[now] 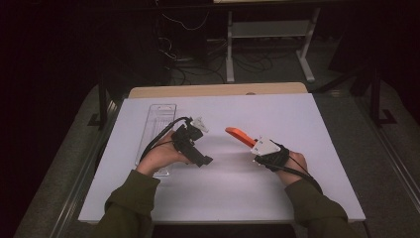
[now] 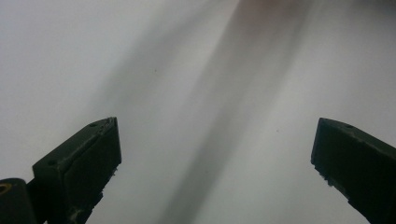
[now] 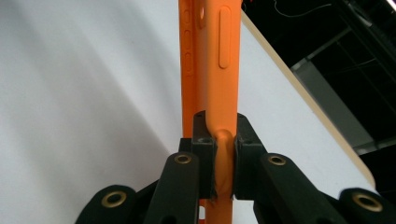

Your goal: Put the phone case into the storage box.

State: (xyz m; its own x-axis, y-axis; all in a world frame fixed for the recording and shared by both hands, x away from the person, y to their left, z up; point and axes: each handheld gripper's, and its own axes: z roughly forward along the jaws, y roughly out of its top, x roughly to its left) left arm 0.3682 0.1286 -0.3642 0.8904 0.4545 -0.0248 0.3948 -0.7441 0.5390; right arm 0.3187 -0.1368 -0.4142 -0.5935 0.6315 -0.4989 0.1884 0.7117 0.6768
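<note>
Right gripper point(image 3: 223, 154) pinching orange phone case point(image 3: 211, 70) edge-on above desk point(image 1: 277, 114); left gripper point(image 2: 215, 154) spread, empty.

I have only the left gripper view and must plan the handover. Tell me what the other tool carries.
Observer: The right tool is shut on an orange phone case, clamped edge-on near one end.
Operator: Say where that case points.
Observer: In the high view the orange phone case sticks out from the right tool up and toward the left tool, above the white table.
Operator: Report anything lying beside my tool.
Observer: A clear plastic tray lies on the table at the left hand's far side; whether it holds anything, I cannot tell.
</note>
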